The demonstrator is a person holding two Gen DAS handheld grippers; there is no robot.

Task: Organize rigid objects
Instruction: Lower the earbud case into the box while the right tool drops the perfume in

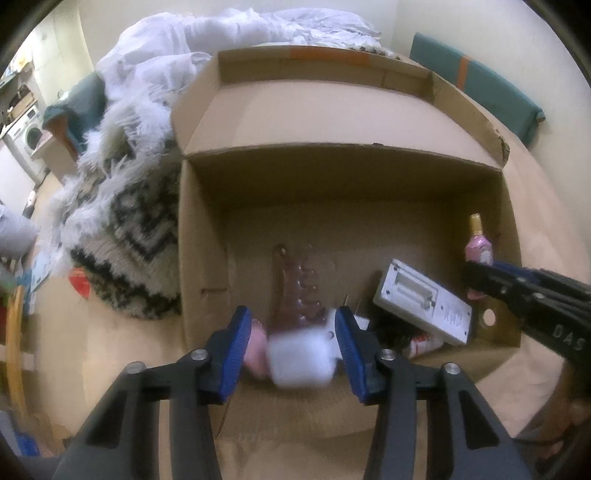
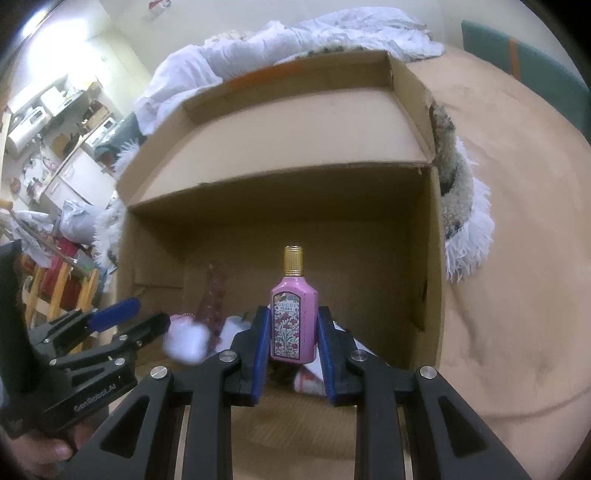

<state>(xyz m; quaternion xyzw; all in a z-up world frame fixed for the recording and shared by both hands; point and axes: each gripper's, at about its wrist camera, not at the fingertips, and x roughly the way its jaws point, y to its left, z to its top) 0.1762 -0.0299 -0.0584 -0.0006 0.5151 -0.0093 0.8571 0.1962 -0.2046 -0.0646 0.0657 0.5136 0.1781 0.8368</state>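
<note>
Cardboard box (image 1: 343, 206) on tan bedcover (image 2: 517, 258), kitchen clutter behind.

Cream walls (image 1: 424, 14), washing machine (image 1: 27, 134), cluttered kitchen shelves (image 2: 55, 107).

Home, washing machine (image 1: 31, 134), kitchen counter (image 2: 70, 99), rumpled bedding (image 1: 229, 40)

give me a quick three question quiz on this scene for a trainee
1. True or false: the right tool grips the pink perfume bottle upright.
2. The bottle's cap is: A gold, B black, C white.
3. What open container fills the view behind the bottle?

Key: 1 true. 2 A. 3 the cardboard box.
</note>
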